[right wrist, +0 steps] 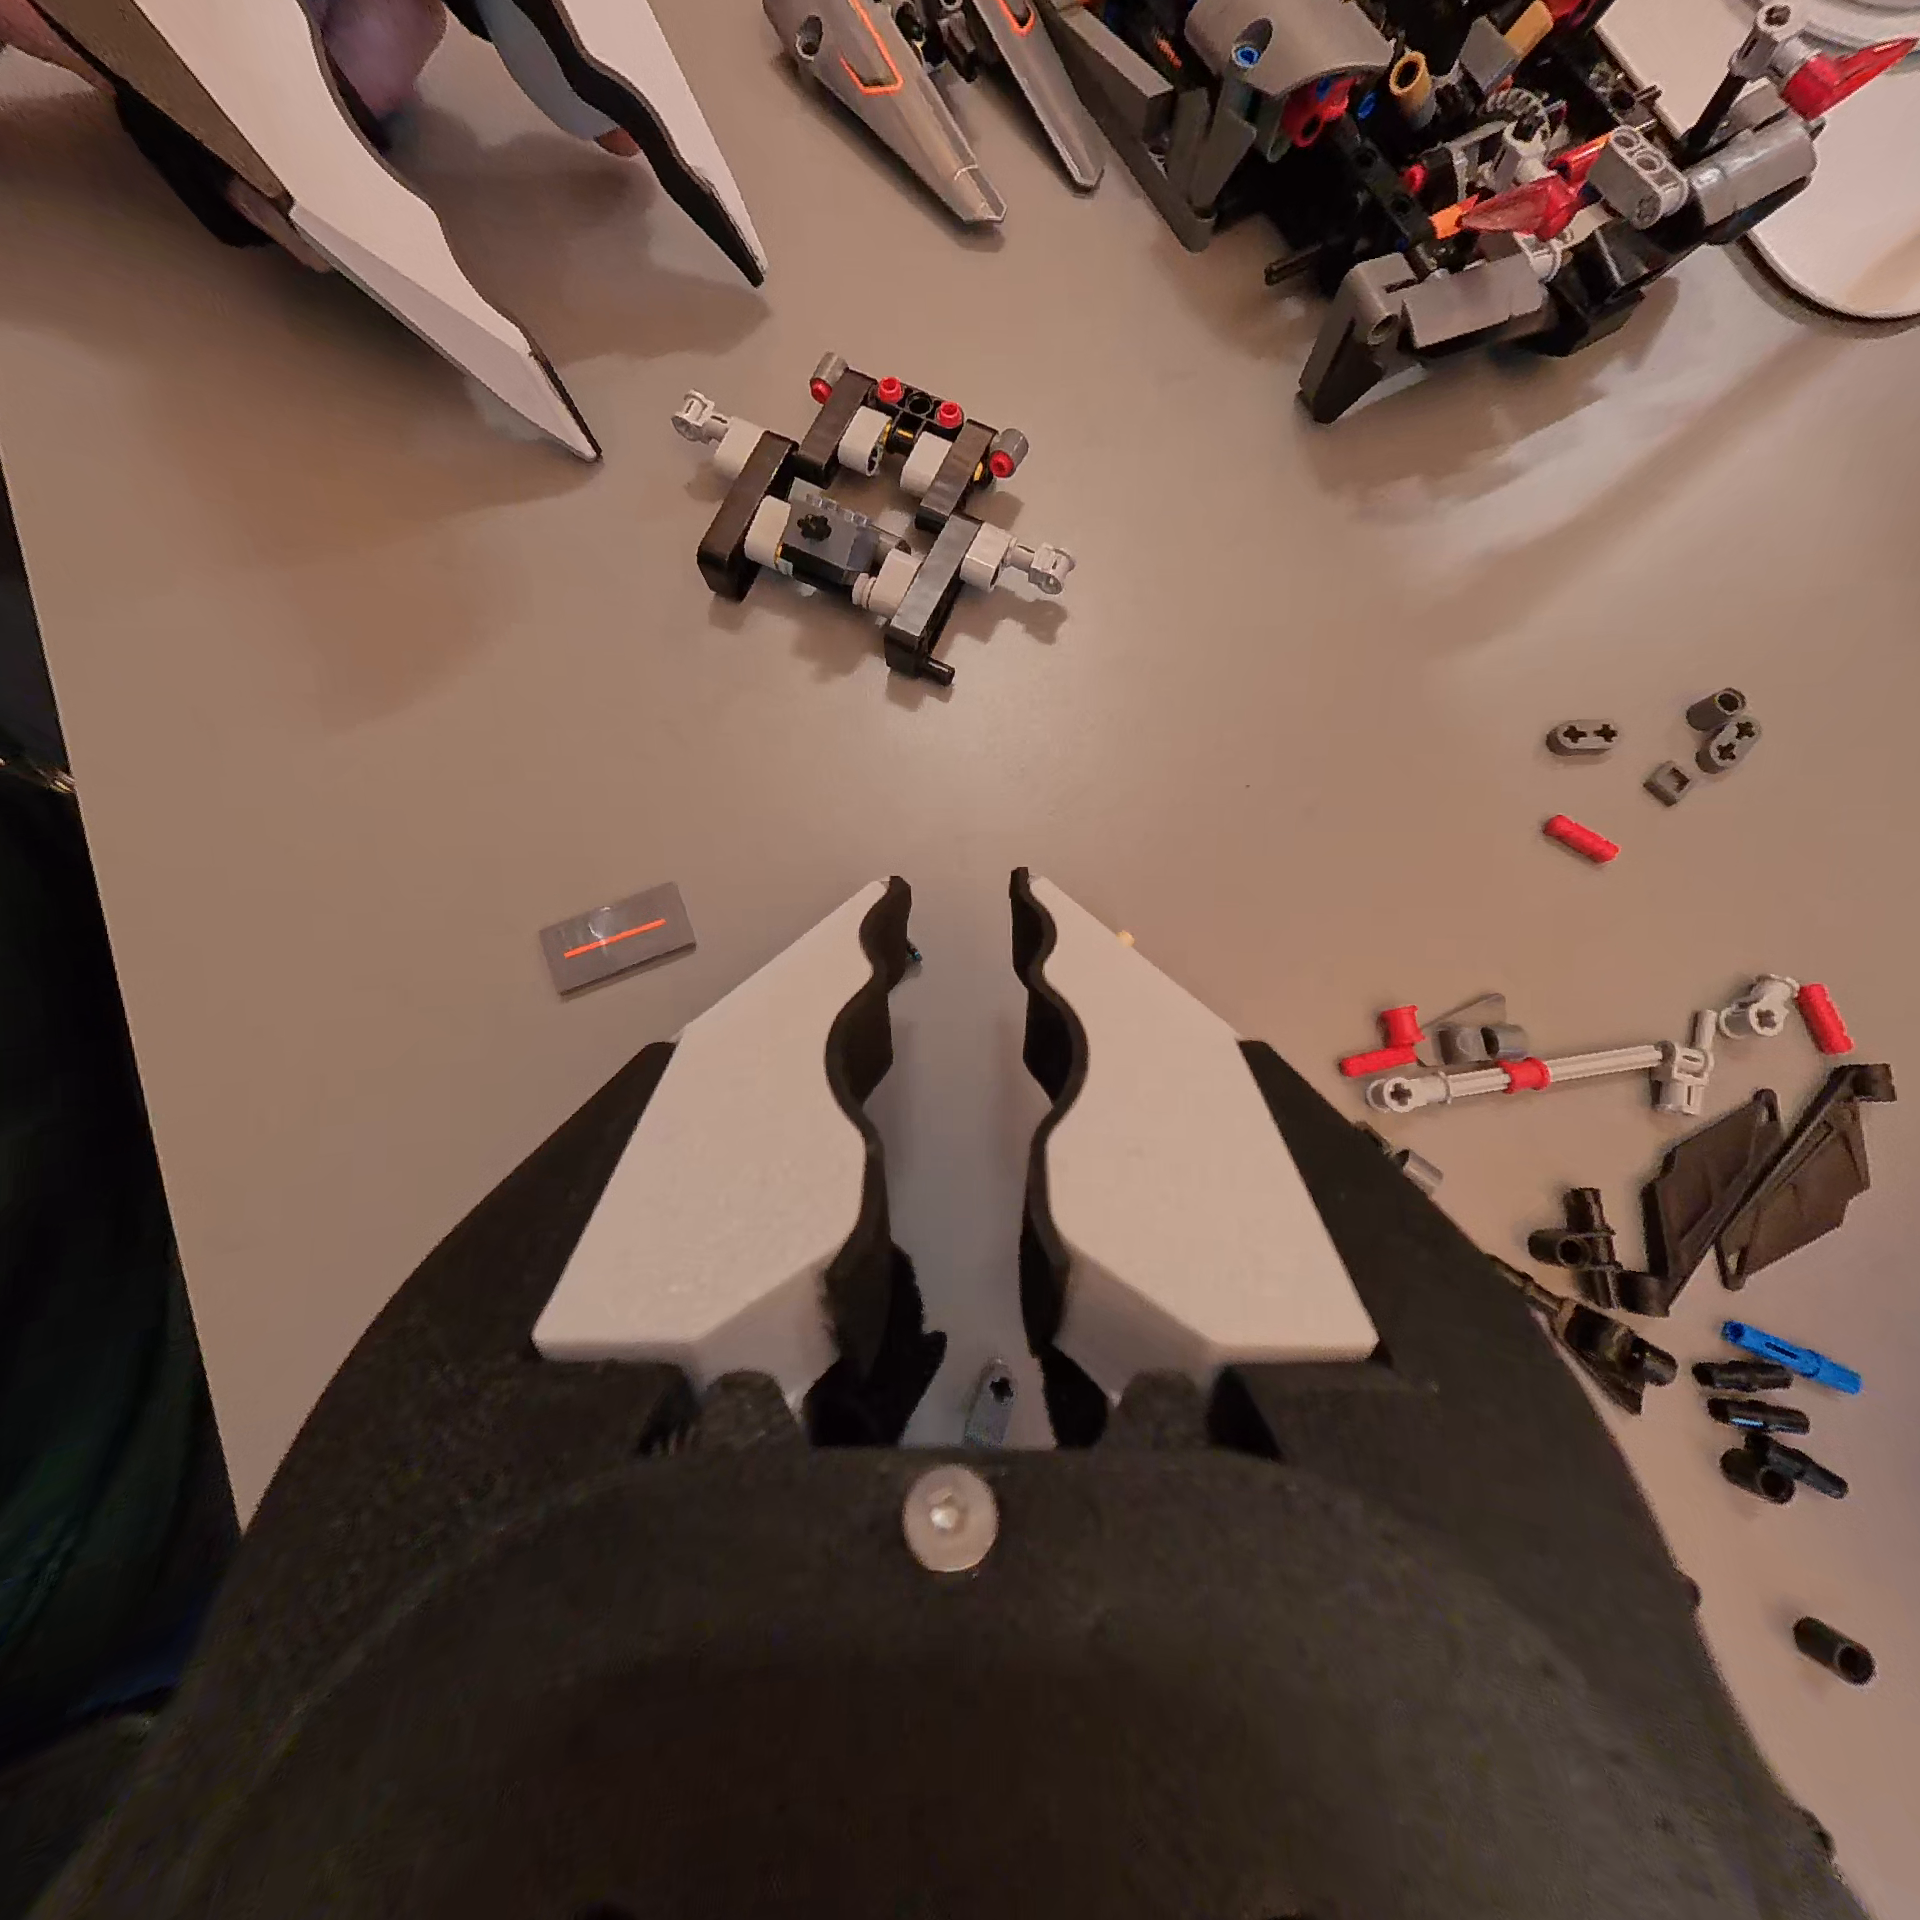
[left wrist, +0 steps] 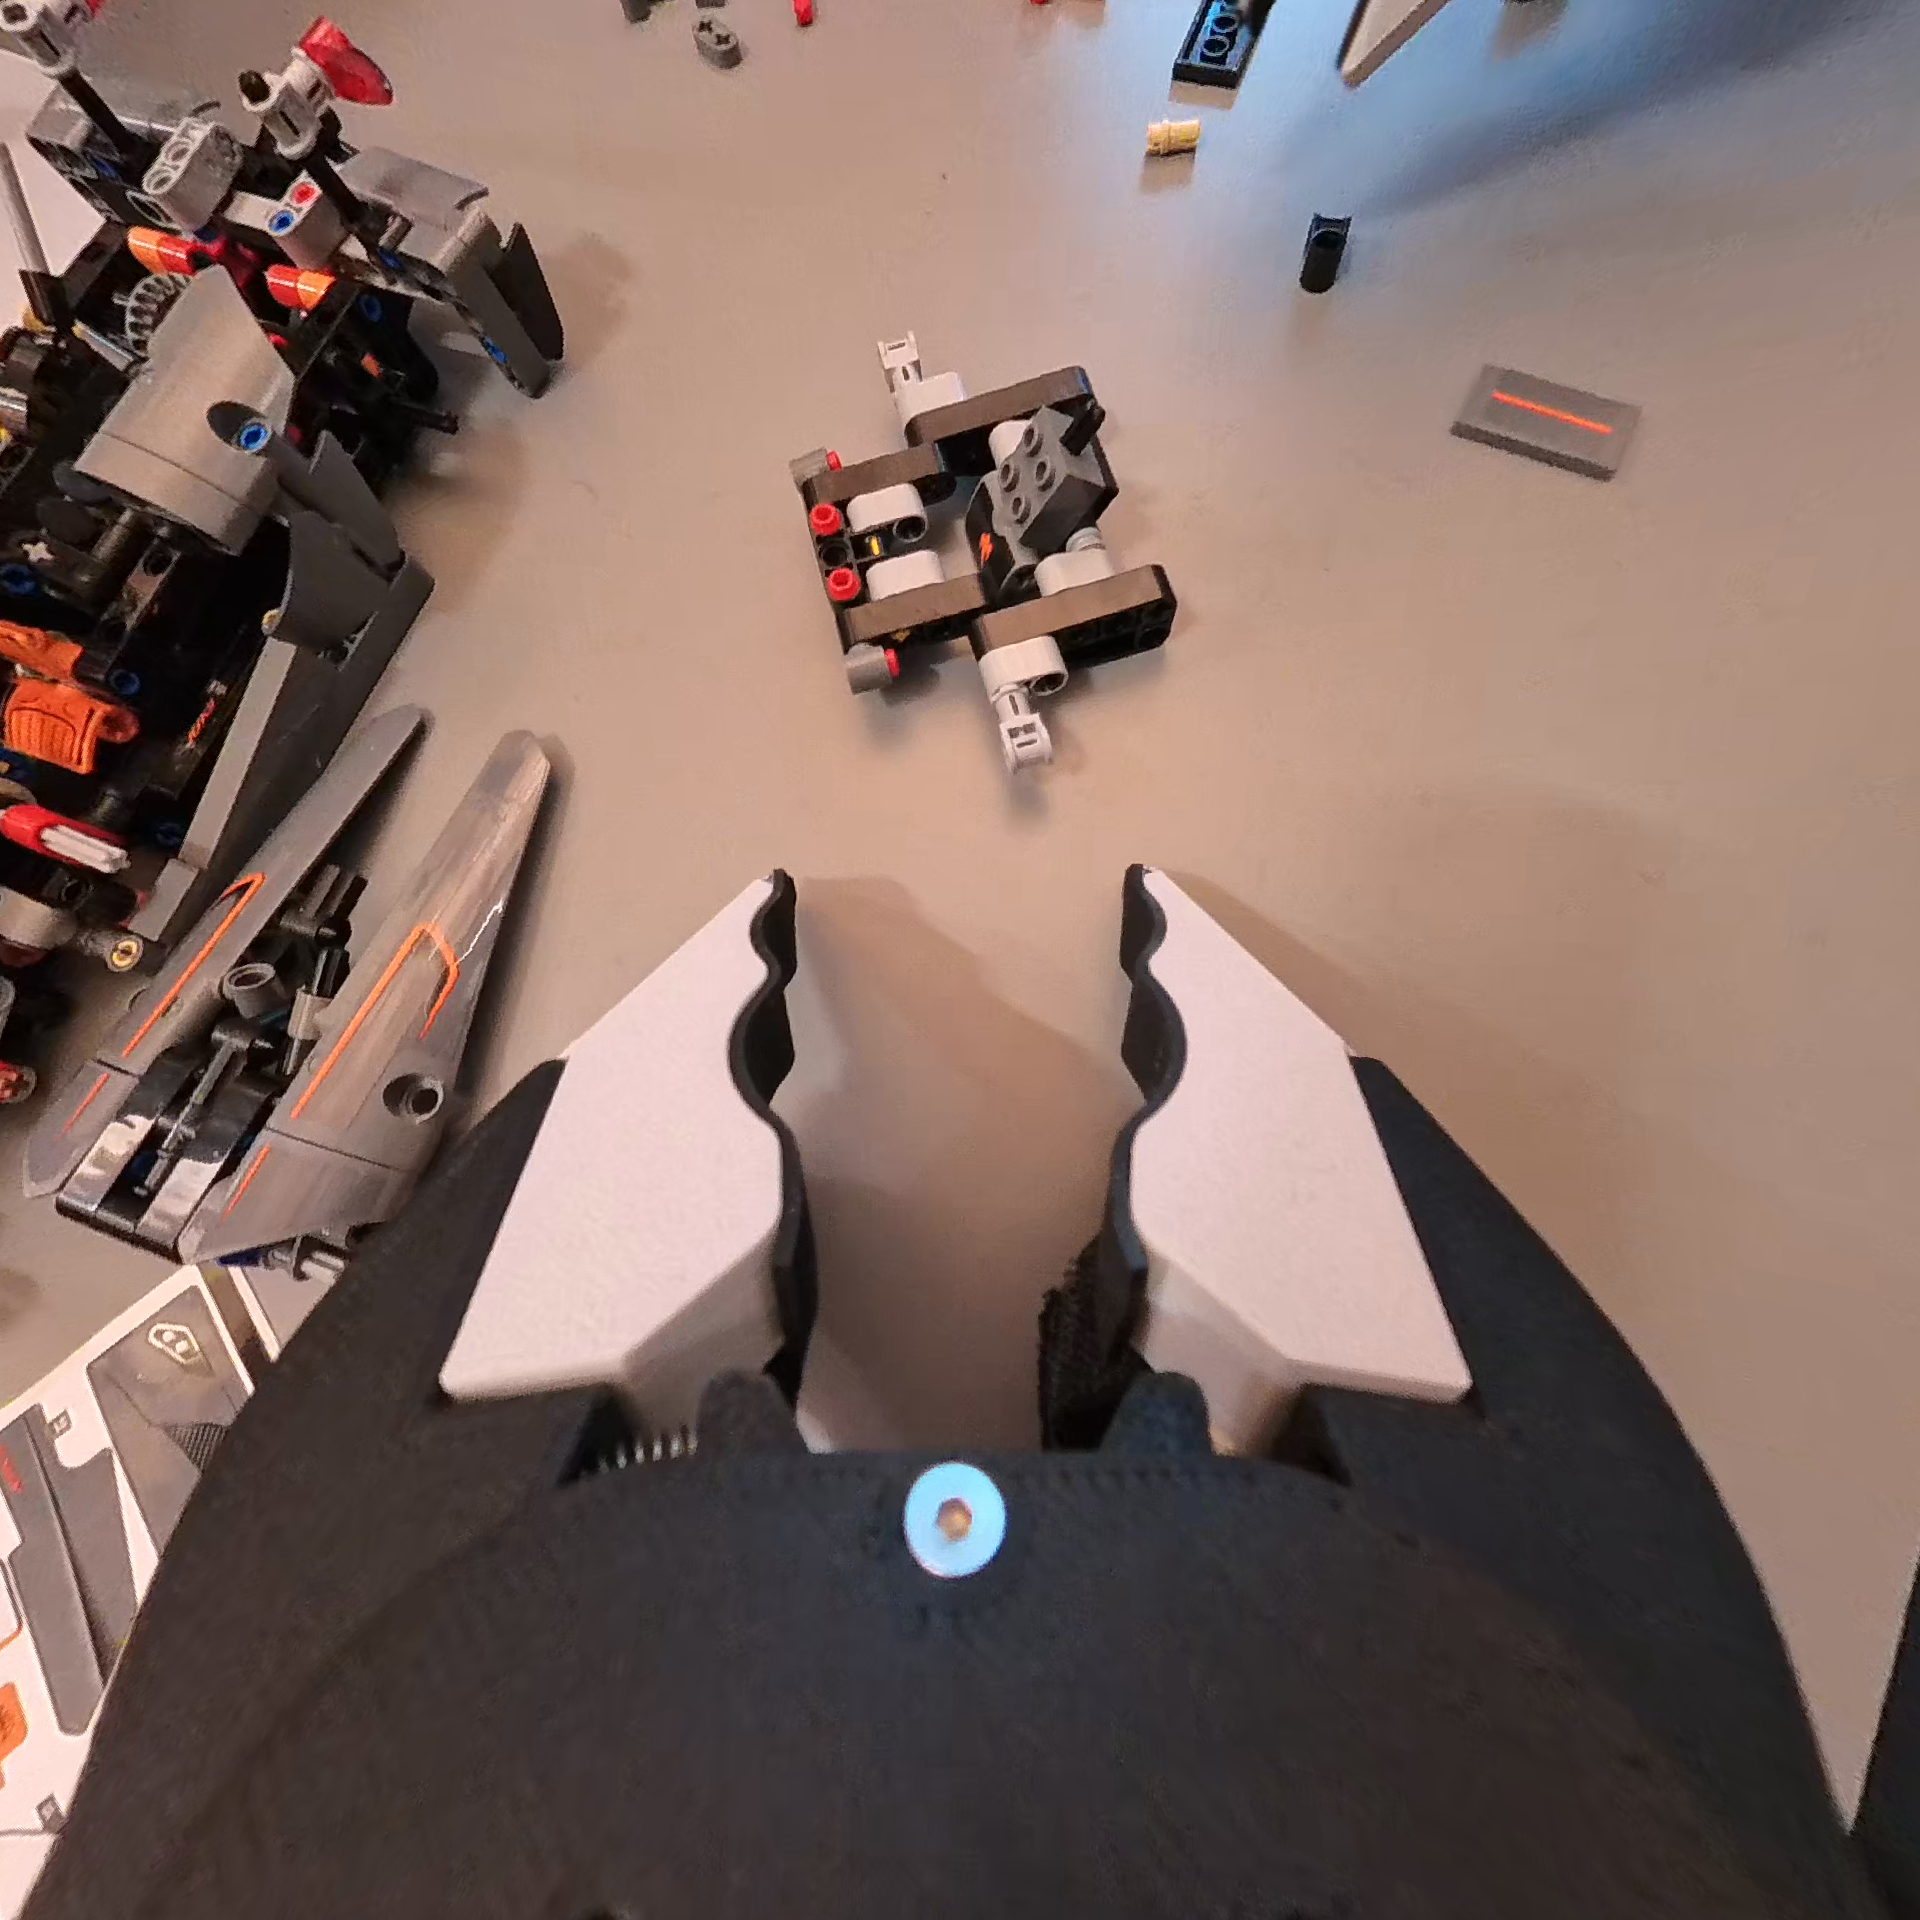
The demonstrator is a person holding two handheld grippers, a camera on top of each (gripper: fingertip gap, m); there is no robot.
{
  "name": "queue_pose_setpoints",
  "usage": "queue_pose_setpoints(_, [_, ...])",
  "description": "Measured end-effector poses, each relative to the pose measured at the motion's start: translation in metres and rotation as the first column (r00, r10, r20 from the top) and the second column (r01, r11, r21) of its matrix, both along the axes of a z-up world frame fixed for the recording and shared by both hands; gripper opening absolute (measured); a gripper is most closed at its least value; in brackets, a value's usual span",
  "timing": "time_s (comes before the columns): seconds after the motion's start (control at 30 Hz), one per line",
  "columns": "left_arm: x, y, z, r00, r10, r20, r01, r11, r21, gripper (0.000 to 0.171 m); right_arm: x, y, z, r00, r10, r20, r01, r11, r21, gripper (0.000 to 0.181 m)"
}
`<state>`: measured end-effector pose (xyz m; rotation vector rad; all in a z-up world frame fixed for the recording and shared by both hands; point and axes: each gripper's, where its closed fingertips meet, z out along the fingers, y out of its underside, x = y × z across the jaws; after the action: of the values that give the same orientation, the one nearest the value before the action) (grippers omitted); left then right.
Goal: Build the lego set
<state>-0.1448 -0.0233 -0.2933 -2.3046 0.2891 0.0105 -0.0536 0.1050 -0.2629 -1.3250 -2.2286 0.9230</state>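
The small black-and-grey lego subassembly (left wrist: 982, 540) lies on the beige table (left wrist: 1351, 831), ahead of both grippers, touching neither; the left gripper (left wrist: 956, 883) is spread wide and empty; the right gripper (right wrist: 954, 883) stands narrowly parted, empty; a grey tile (right wrist: 616, 937) with an orange stripe lies near-left of it; the big model (left wrist: 208, 468) sits far left; no legible writing.

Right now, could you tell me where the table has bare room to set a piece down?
Bare table lies between the left gripper and the small frame, and from the frame to the grey tile. It is crowded around the big model, and among the loose pieces.
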Motion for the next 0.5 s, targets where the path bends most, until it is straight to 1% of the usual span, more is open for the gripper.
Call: queue_pose_setpoints(0.5, [-0.0004, 0.0008, -0.0003, 1.000, 0.002, 0.005, -0.002, 1.000, -0.002, 0.061, 0.0106, 0.0032, 0.0048, 0.999, -0.021, -0.033, 0.020, 1.000, -0.016, 0.020])
